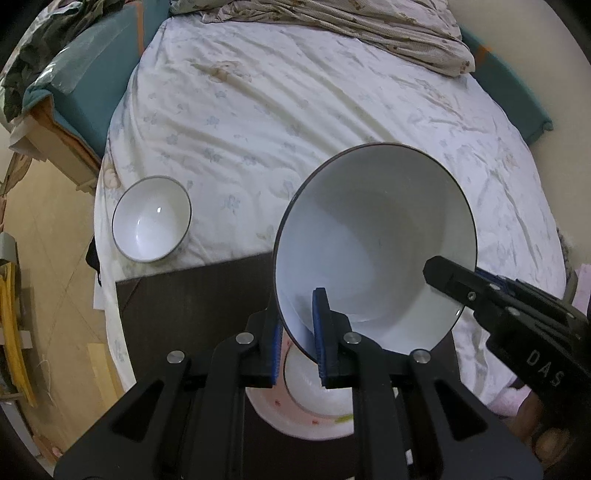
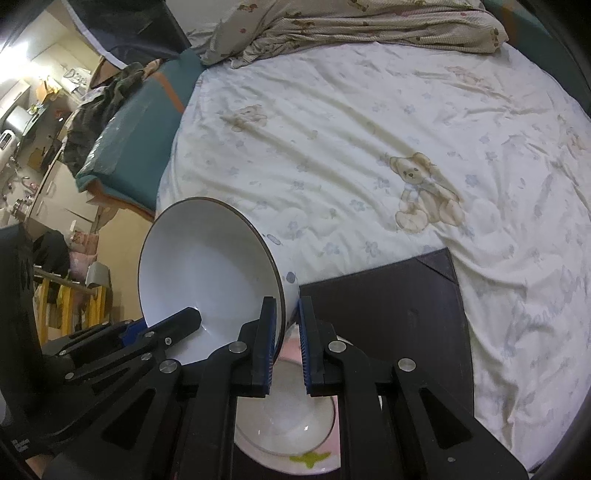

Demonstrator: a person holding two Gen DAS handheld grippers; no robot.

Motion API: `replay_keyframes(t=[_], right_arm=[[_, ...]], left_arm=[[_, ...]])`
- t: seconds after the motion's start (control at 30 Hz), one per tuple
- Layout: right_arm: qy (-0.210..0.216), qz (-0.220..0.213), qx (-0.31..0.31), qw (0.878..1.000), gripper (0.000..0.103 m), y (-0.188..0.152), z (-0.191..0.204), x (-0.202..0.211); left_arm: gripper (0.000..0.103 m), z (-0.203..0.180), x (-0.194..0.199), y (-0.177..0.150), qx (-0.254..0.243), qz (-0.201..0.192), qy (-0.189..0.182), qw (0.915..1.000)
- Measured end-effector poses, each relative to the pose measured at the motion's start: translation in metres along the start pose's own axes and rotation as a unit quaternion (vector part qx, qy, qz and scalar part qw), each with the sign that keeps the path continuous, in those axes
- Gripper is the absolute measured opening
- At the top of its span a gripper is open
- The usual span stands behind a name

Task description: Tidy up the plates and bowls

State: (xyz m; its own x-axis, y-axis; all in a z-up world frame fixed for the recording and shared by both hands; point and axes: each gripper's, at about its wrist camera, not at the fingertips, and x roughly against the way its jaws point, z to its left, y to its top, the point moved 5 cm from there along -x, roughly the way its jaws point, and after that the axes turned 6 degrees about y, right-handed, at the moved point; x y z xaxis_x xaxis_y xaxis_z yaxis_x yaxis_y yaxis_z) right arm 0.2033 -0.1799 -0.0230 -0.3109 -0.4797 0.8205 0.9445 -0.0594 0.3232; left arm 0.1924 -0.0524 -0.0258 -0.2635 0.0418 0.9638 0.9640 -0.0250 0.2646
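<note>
Held bowl: a large white bowl [image 1: 373,236] with a dark rim, tilted steeply, lifted above the dark board [image 1: 192,306] at the near edge of the bed.
Left gripper [image 1: 299,343]: pinching the bowl's near rim, one blue pad inside the bowl and one outside.
Right gripper [image 2: 287,343]: clamped on the opposite rim in the same way, wall between its two blue pads.
Under the bowl: a pink-edged plate [image 2: 314,459] with a smaller white bowl [image 2: 291,417] sitting in it, both on the board; gripper frames cover much of them in both views, and the plate's near edge is cut off.
Second small bowl: a white, dark-rimmed bowl [image 1: 151,219] upright on the floral bedsheet [image 1: 295,110], well to the left; only the left wrist view shows it.
Teddy-bear print [image 2: 424,192]: seen in the right wrist view only.
Hard to make out: whether the held bowl touches the bowl beneath cannot be told, as the grippers hide the gap.
Beyond: a rumpled quilt [image 2: 369,26] at the far end of the bed.
</note>
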Motion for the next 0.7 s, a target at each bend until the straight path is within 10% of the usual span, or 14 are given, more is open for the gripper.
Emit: replay_keyframes(t=[0.7], right_arm=[[0.066, -0.003, 0.001, 0.998, 0.014, -0.091, -0.002, 0.027]], left_arm=[[0.013, -0.008, 0.020, -0.075, -0.048, -0.013, -0.015, 0.9986]])
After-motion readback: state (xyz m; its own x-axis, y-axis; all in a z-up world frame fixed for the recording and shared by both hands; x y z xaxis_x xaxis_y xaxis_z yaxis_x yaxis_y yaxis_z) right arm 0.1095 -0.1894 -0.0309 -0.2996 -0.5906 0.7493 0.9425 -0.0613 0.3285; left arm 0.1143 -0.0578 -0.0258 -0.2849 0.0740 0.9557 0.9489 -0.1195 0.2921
